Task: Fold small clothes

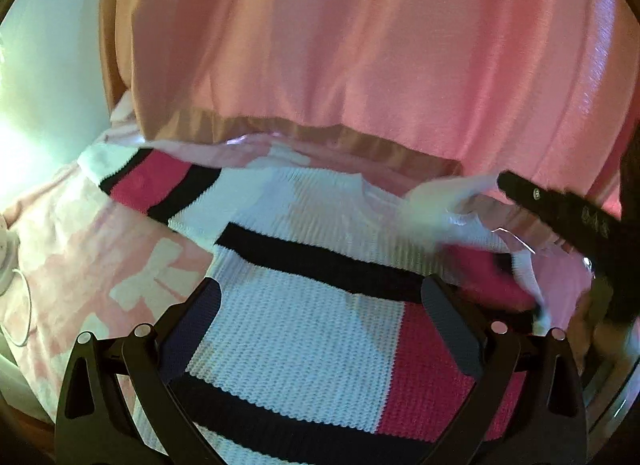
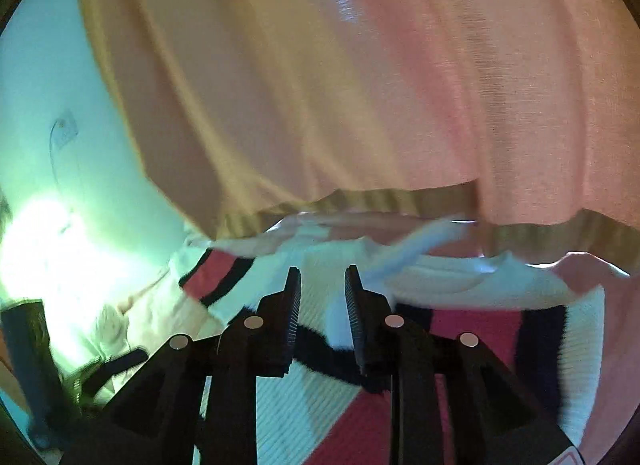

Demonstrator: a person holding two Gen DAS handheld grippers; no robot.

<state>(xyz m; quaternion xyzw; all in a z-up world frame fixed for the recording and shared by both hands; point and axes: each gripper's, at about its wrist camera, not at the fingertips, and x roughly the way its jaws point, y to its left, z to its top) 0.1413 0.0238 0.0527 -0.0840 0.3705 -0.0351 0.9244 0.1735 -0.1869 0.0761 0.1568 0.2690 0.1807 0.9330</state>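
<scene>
A small knit sweater (image 1: 296,329) in white, black and pink blocks lies flat on a pink patterned cloth (image 1: 120,265). My left gripper (image 1: 326,317) hovers over its body with the jaws wide open and empty. The right gripper's black body (image 1: 568,217) shows at the right edge of the left wrist view, by the sweater's folded-in right sleeve (image 1: 496,277). In the right wrist view the sweater (image 2: 440,289) lies below my right gripper (image 2: 322,285), whose jaws stand a little apart with nothing between them. The left sleeve (image 1: 160,185) stretches out to the far left.
A pink curtain (image 1: 360,57) with a tan hem hangs right behind the surface. A pale wall (image 2: 48,125) with bright glare is at the left. A white cable (image 1: 24,305) lies at the left edge. Dark objects (image 2: 32,365) stand at the lower left of the right wrist view.
</scene>
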